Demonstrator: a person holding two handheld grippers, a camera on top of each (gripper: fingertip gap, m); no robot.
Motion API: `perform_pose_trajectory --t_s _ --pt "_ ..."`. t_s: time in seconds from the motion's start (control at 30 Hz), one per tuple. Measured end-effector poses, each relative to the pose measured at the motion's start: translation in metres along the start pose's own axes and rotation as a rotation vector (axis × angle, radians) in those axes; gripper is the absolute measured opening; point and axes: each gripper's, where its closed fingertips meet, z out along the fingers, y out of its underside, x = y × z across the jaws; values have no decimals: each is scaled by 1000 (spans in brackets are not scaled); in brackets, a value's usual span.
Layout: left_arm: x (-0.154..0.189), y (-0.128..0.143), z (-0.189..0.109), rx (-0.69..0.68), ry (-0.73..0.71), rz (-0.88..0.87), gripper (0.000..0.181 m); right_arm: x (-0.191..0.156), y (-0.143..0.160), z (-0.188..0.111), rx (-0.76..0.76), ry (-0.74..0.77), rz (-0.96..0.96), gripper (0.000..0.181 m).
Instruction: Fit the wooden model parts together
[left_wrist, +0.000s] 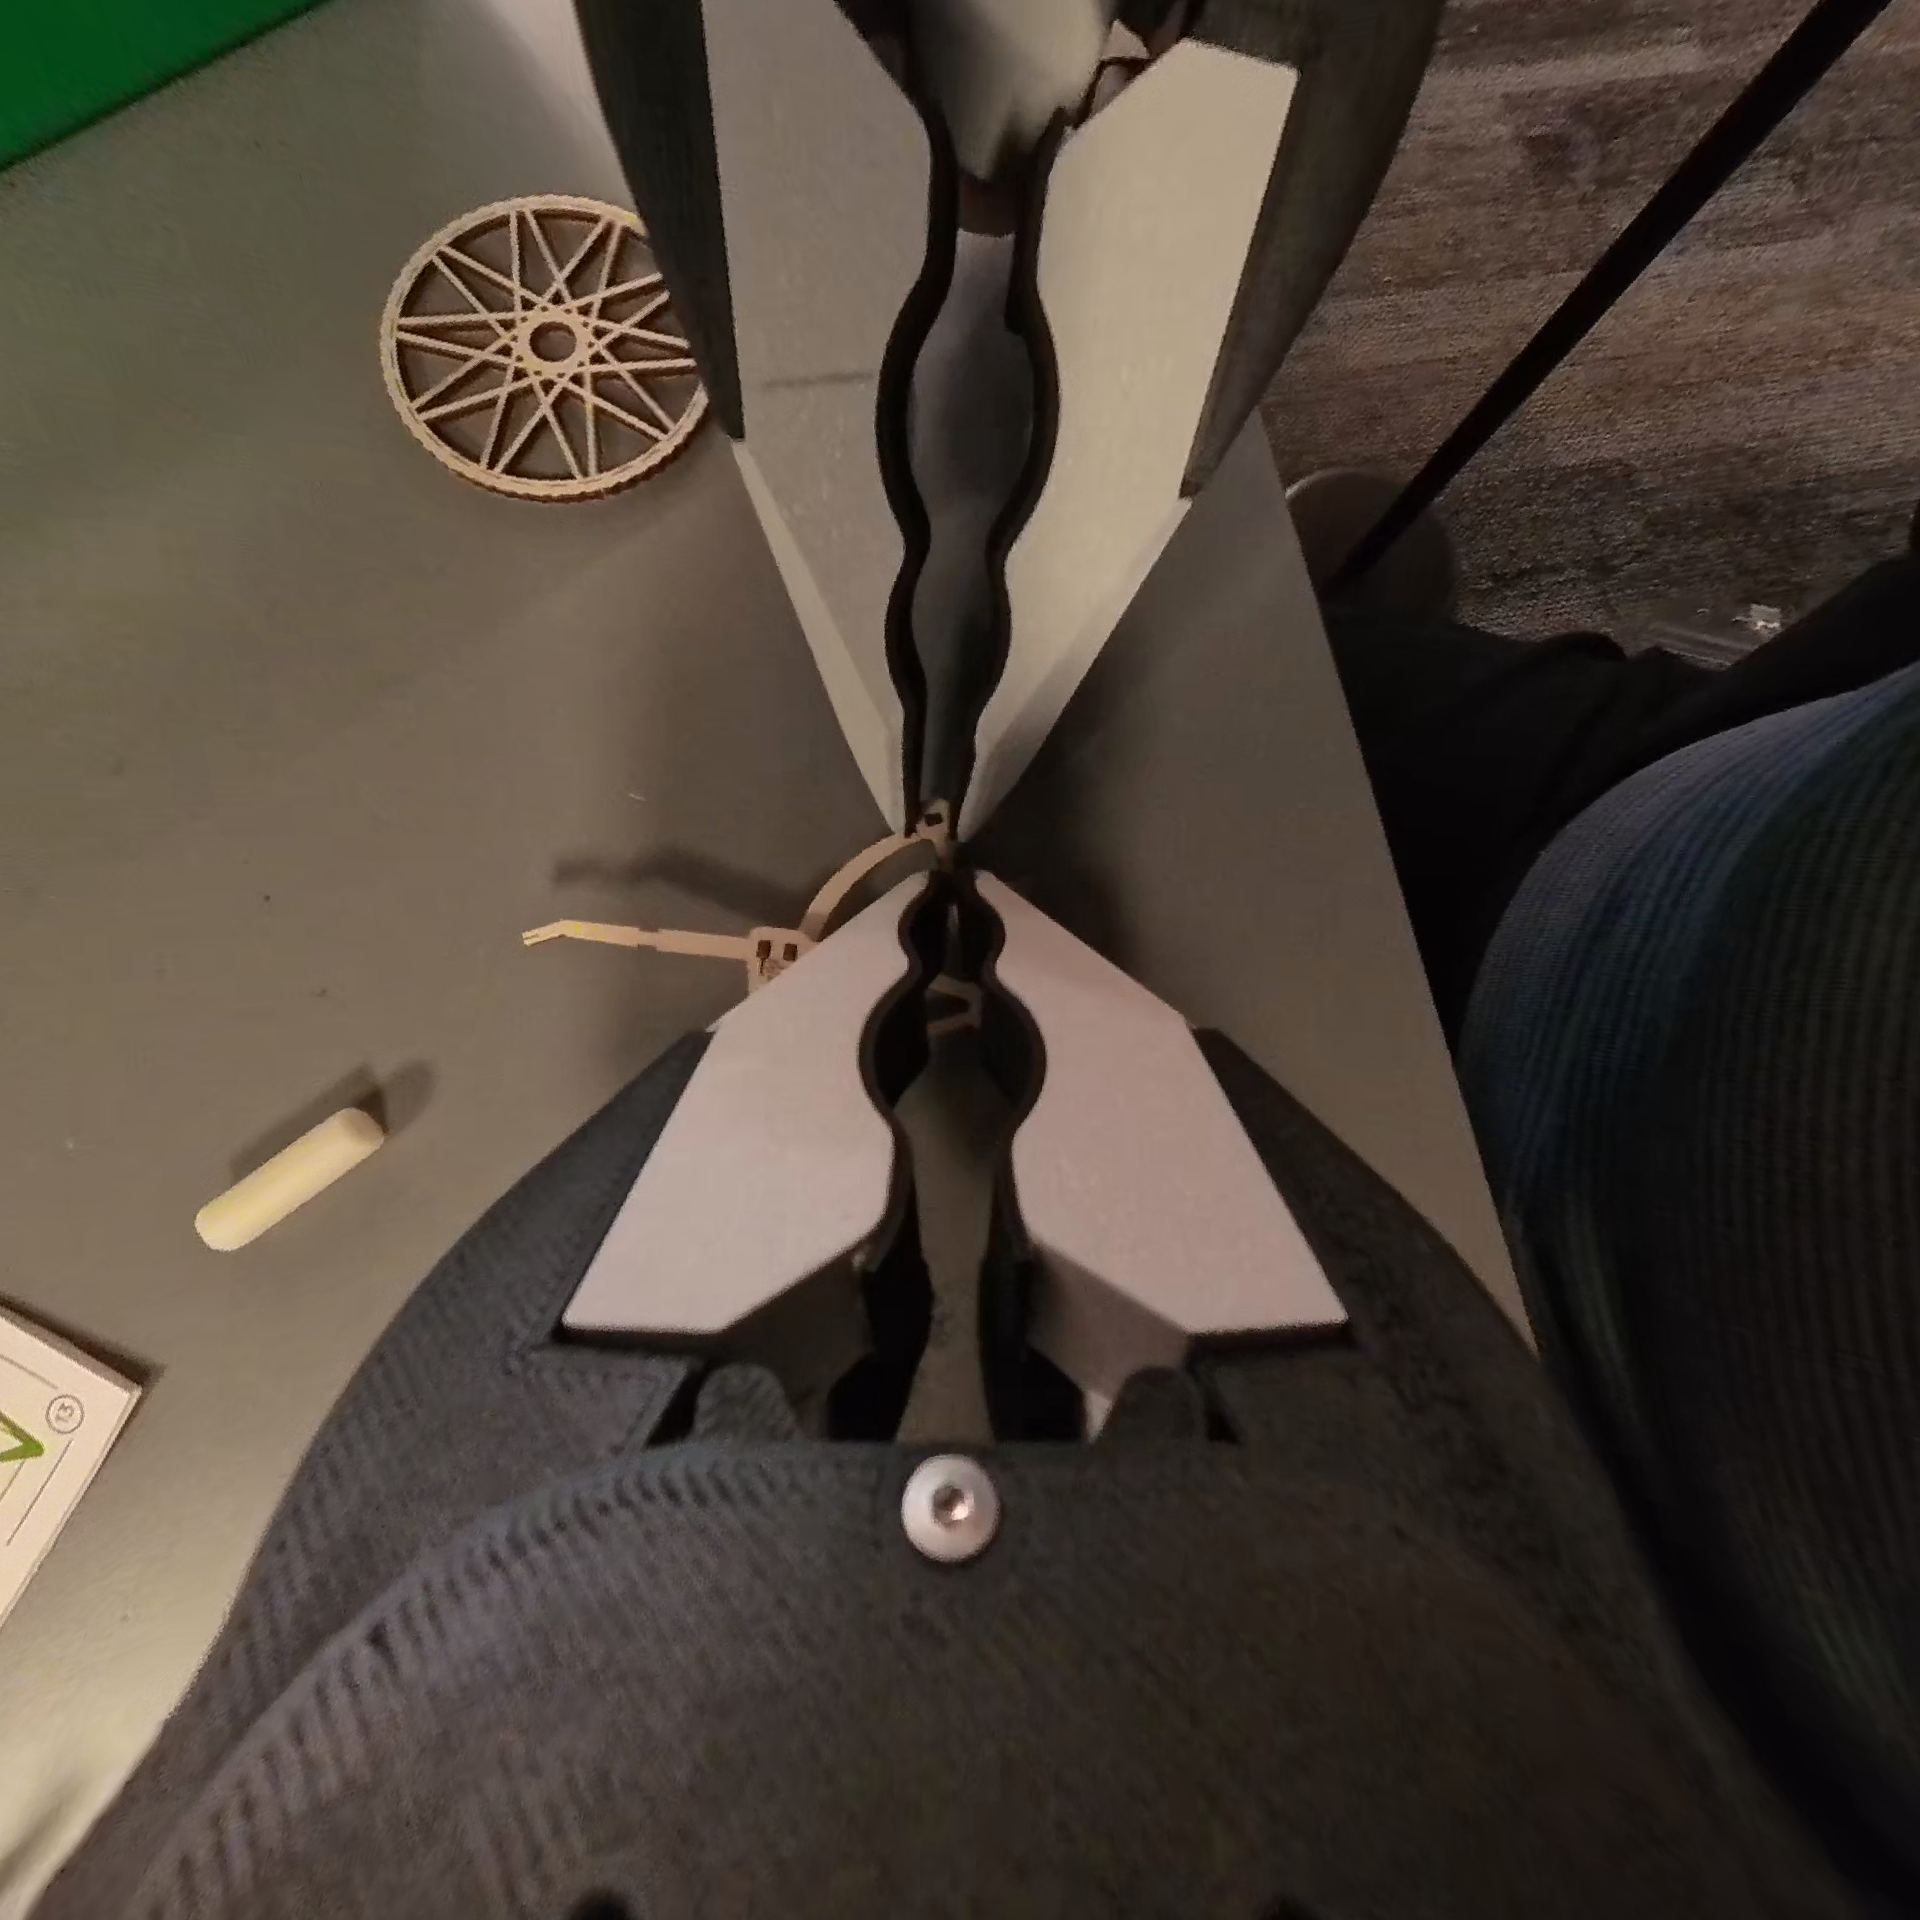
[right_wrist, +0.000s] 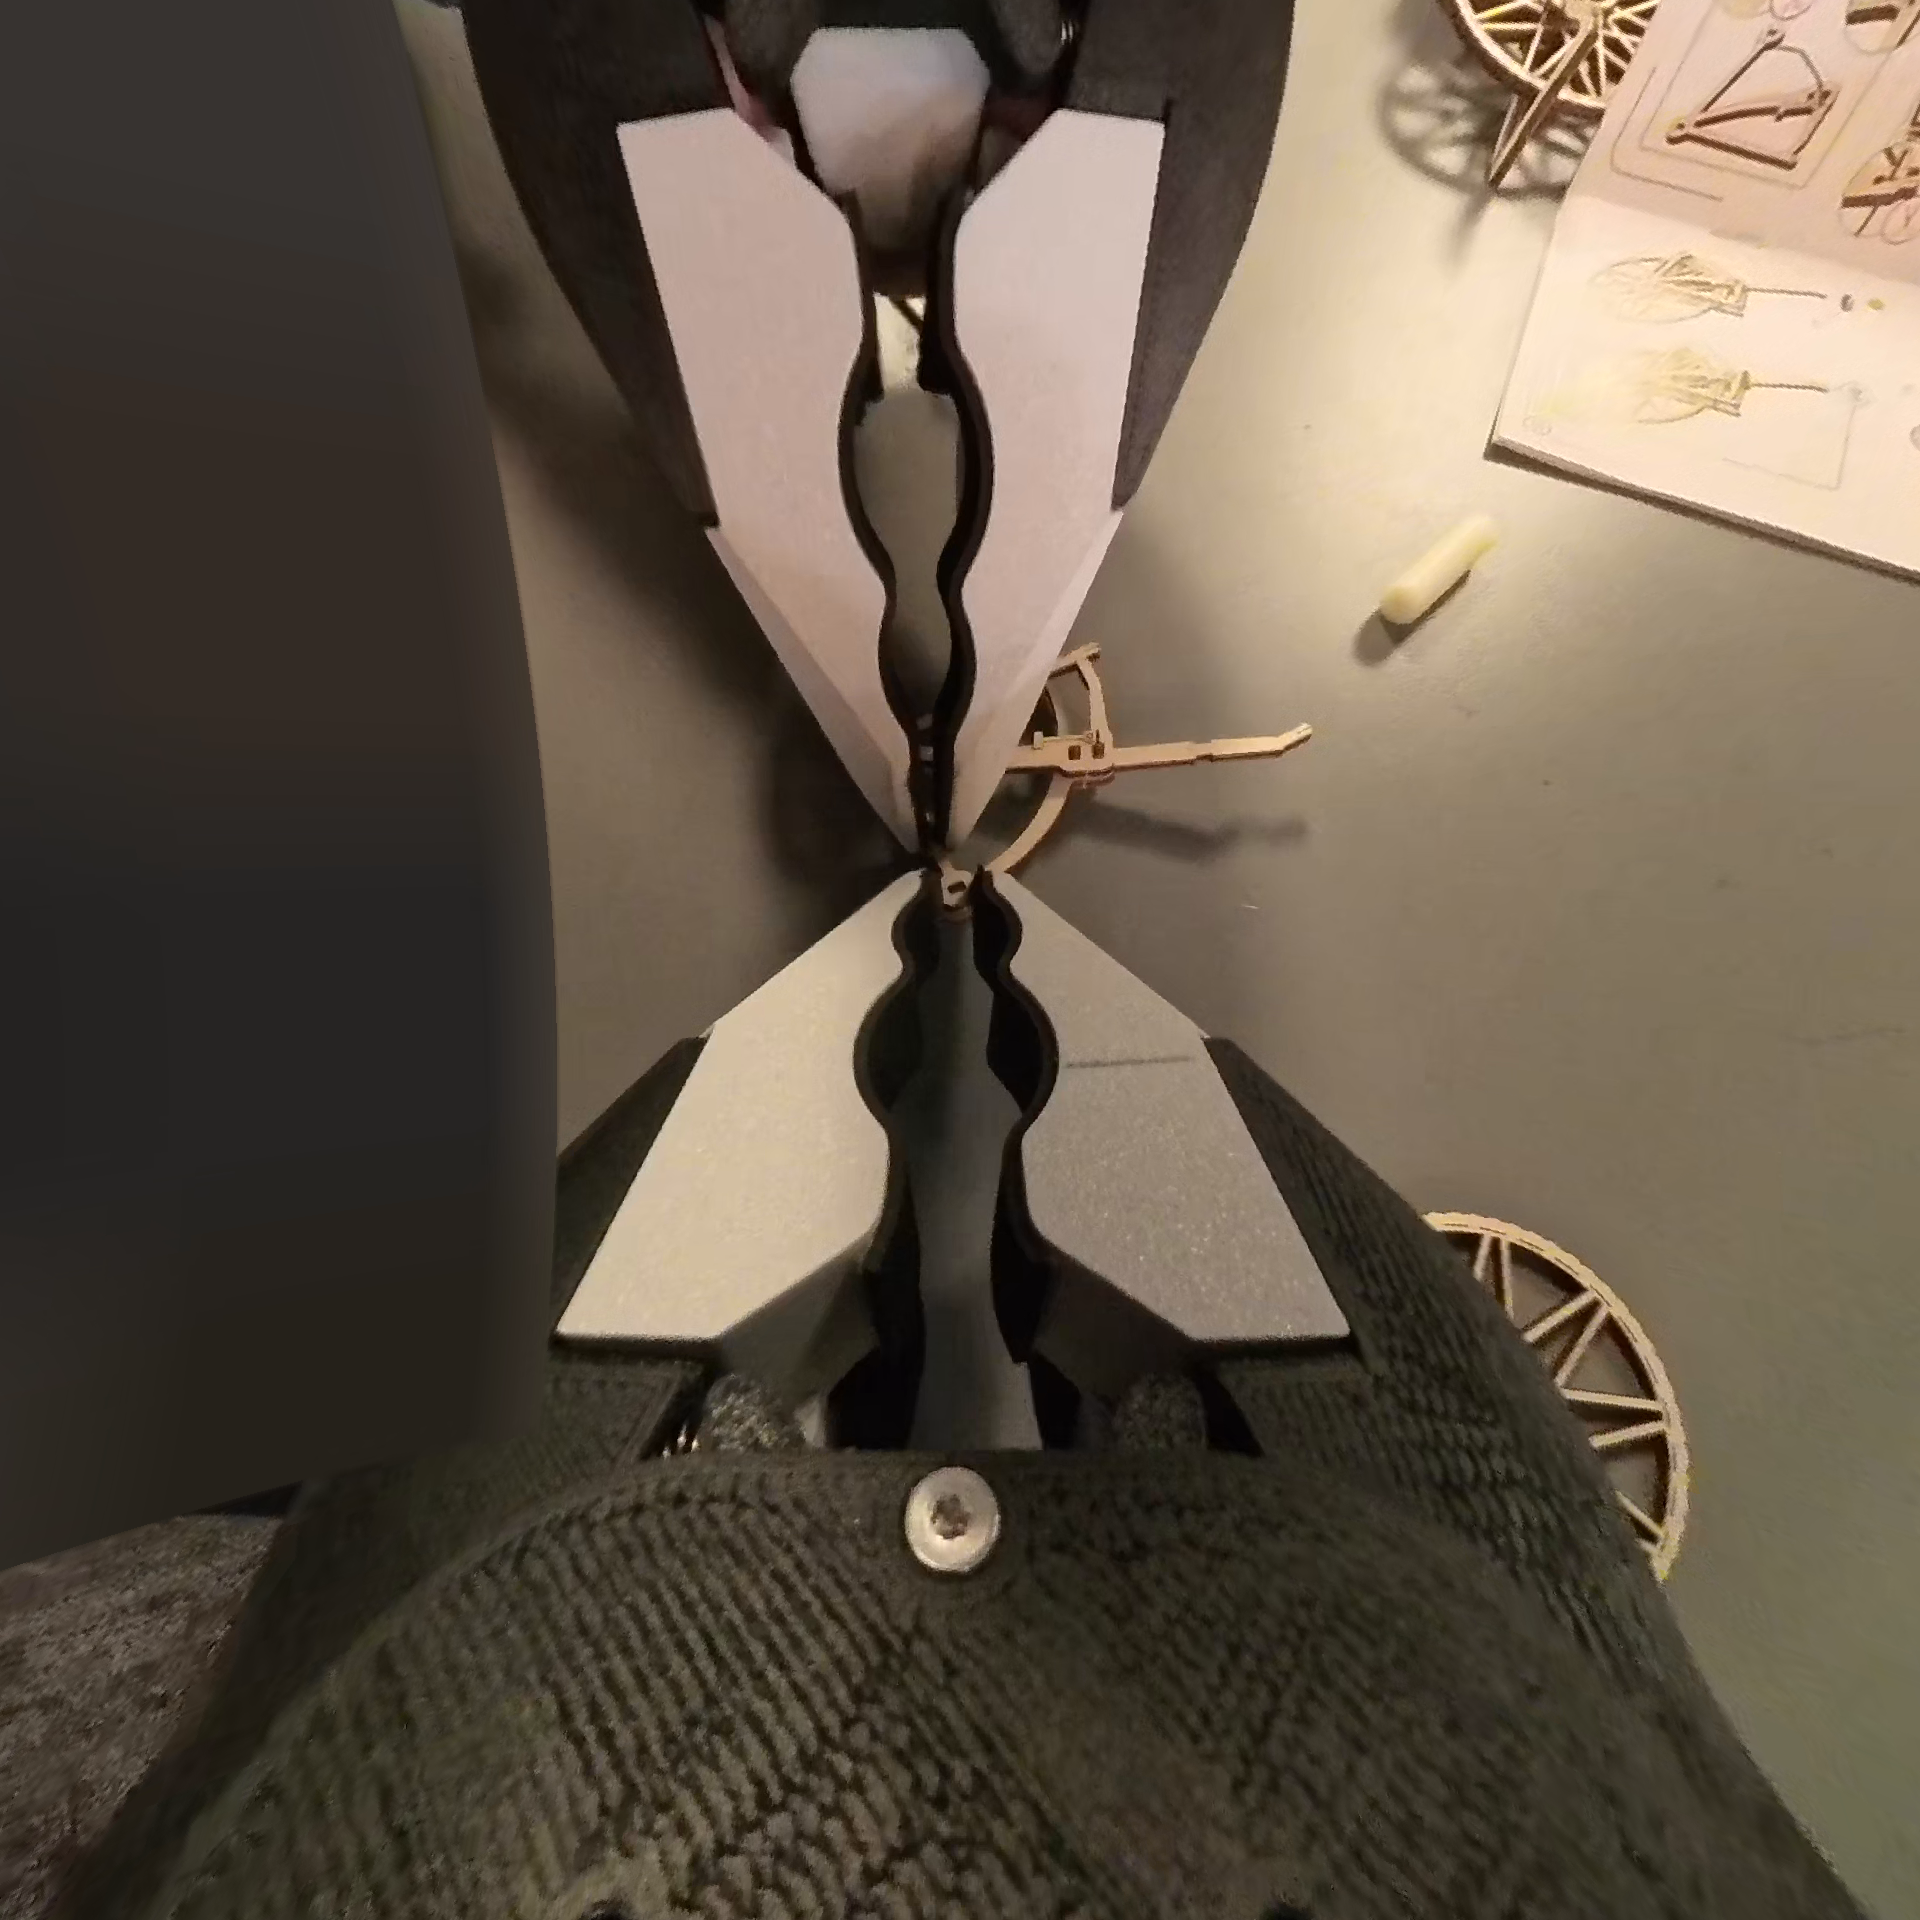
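The grey table (left_wrist: 260, 727) fills most of both views, matt and faintly scuffed; only the left wrist view shows its edge dropping to mottled carpet (left_wrist: 1558, 312) and a person's ribbed dark-blue trouser leg (left_wrist: 1714, 1143), while only the right wrist view shows the pale instruction sheet (right_wrist: 1714, 364) printed with assembly drawings and, at the top corner, part of a built wooden model (right_wrist: 1538, 62). The left gripper (left_wrist: 943, 878) and the right gripper (right_wrist: 951, 883) meet tip to tip, each with grey wedge-shaped fingers (left_wrist: 790, 1143) lined with wavy black rubber on a coarse, layered black body. Both pairs of fingers are pinched together at the tips on the same wooden part (right_wrist: 1081, 764), held just above the table: a thin laser-cut curved hoop with a long slender arm ending in a bent tip. In the left wrist view the arm juts left and casts a shadow on the table; in the right wrist view it juts right. Exactly which tab each tip clamps is hard to make out. A flat wooden wheel (left_wrist: 542, 348) with a star-lattice of spokes lies complete in the left wrist view, half hidden in the other. A small cream cylindrical peg (left_wrist: 291, 1179) lies apart from it.
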Motion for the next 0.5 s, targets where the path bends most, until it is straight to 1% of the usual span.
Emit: perform_pose_trajectory --t_s 0.13,0.17,0.23,0.33,0.4,0.43,0.5 --pt "0 -2 -1 57 12 -24 1 -1 -2 -3 76 36 36 6" --pt "0 -2 -1 70 9 -28 1 -1 -4 -6 98 50 50 19" --pt "1 -2 -2 83 3 -16 0 4 -10 -15 172 111 91 31" --pt "2 -1 -3 99 -24 4 1 7 -13 -28 240 175 150 32" --pt "0 -2 -5 126 -53 18 1 9 -8 -31 230 223 193 32" --pt "-2 -6 -8 166 -76 25 0 9 -7 -32 232 238 214 33" --pt "-7 -19 -21 294 -106 2 0 10 -15 -36 282 272 245 34"
